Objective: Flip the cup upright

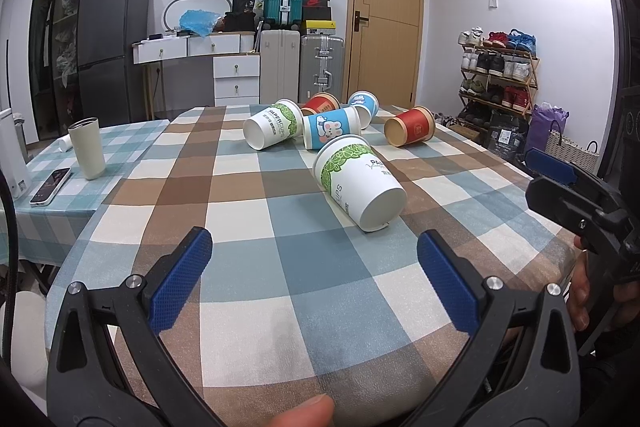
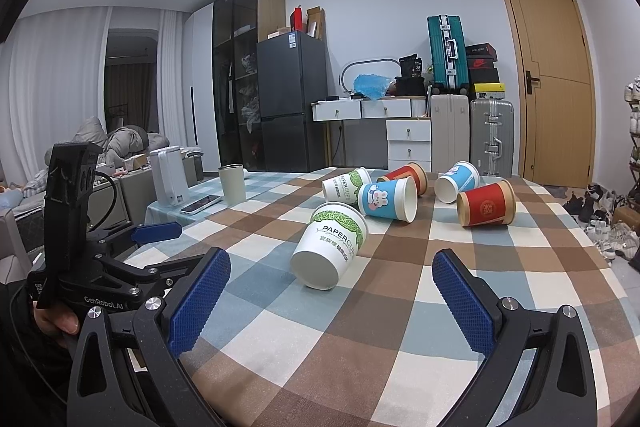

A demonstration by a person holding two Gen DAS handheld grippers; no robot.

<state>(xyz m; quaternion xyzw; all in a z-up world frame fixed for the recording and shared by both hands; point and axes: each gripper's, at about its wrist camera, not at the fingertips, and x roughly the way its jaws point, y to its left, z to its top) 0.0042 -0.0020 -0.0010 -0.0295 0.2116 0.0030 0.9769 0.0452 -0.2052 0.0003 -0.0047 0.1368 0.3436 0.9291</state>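
On the checked surface (image 2: 400,327), near edge: six paper cups tipped over. Nearest, a green-leaf cup (image 2: 332,247) on its side, base toward the viewer, axis running near-to-far. Ahead of right gripper (image 2: 332,303), right of left gripper (image 1: 316,279). Both jaws wide open, empty.

This is a lived-in home, a combined dining and living room. A dark fridge (image 2: 290,99) stands beside white drawers (image 2: 408,143), with suitcases (image 2: 490,137) and shoe boxes stacked near a wooden door (image 2: 548,79), and a shoe rack (image 1: 498,75) full of sneakers lines the wall. A checked cloth covers the counter (image 2: 400,307), and curtains (image 2: 52,87) and a sofa piled with clothes (image 2: 120,141) sit beyond.
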